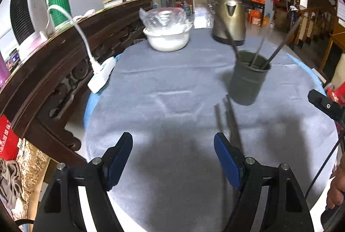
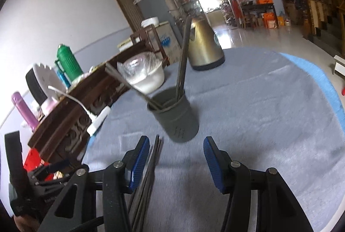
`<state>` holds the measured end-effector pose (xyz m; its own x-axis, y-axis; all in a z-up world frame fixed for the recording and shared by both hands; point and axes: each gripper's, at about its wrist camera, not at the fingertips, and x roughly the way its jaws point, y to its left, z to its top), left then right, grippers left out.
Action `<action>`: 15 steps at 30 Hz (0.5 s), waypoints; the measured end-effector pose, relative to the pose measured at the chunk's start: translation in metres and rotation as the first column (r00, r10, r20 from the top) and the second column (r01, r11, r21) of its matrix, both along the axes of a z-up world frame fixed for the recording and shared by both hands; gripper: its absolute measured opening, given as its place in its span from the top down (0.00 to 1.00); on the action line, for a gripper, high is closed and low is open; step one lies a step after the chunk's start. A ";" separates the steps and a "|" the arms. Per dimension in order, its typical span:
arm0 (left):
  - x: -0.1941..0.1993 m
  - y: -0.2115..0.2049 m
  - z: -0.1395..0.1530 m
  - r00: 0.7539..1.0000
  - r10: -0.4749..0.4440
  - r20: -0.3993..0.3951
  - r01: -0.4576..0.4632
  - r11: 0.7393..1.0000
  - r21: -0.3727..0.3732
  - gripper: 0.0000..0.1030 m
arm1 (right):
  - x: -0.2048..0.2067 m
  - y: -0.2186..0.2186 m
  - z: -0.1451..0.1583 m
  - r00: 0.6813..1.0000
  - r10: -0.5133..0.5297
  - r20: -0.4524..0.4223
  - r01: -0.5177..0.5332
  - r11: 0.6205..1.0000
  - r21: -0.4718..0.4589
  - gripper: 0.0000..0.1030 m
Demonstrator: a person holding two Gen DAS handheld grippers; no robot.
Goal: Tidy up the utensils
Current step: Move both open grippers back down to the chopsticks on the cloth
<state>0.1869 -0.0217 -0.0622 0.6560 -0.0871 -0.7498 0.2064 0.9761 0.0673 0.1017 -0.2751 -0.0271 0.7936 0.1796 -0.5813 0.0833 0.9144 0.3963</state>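
A dark green utensil cup (image 1: 248, 76) stands on the grey tablecloth (image 1: 172, 85) with several dark chopsticks (image 1: 280, 44) leaning in it. It also shows in the right wrist view (image 2: 176, 115). More dark chopsticks (image 1: 228, 122) lie flat on the cloth in front of the cup, beside my left gripper's right finger. In the right wrist view these loose chopsticks (image 2: 151, 169) lie just inside my right gripper's left finger. My left gripper (image 1: 173, 158) is open and empty. My right gripper (image 2: 176, 158) is open, just short of the cup.
A white bowl (image 1: 168, 37) covered in plastic and a brass-coloured kettle (image 1: 230, 18) stand at the table's far side. A white power strip (image 1: 101, 74) lies at the left edge beside a dark carved wooden bench (image 1: 64, 55) holding a fan heater (image 1: 25, 16) and green flask (image 1: 58, 3).
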 end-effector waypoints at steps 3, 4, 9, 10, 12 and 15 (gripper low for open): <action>0.000 0.010 -0.006 0.999 0.017 -0.027 -0.017 1.000 -0.011 0.24 | 0.002 0.006 -0.006 0.999 0.026 -0.021 -0.026 1.000 -0.001 0.45; -0.001 0.012 -0.009 0.999 0.013 -0.035 -0.014 1.000 -0.018 0.24 | 0.004 0.008 -0.008 0.999 0.035 -0.027 -0.035 0.999 0.004 0.46; -0.003 0.006 -0.020 0.997 -0.026 -0.068 0.023 0.999 -0.042 0.24 | 0.014 0.019 -0.020 0.993 0.092 -0.077 -0.089 0.995 0.041 0.61; -0.004 0.005 -0.022 0.997 -0.030 -0.073 0.027 0.999 -0.044 0.24 | 0.016 0.022 -0.023 0.991 0.097 -0.092 -0.094 0.995 0.035 0.61; -0.006 0.003 -0.025 0.996 -0.039 -0.080 0.036 0.999 -0.041 0.24 | 0.016 0.026 -0.028 0.989 0.104 -0.108 -0.101 0.994 0.027 0.61; -0.009 0.002 -0.030 0.994 -0.053 -0.093 0.050 0.998 -0.035 0.24 | 0.016 0.029 -0.034 0.985 0.110 -0.130 -0.107 0.994 0.027 0.61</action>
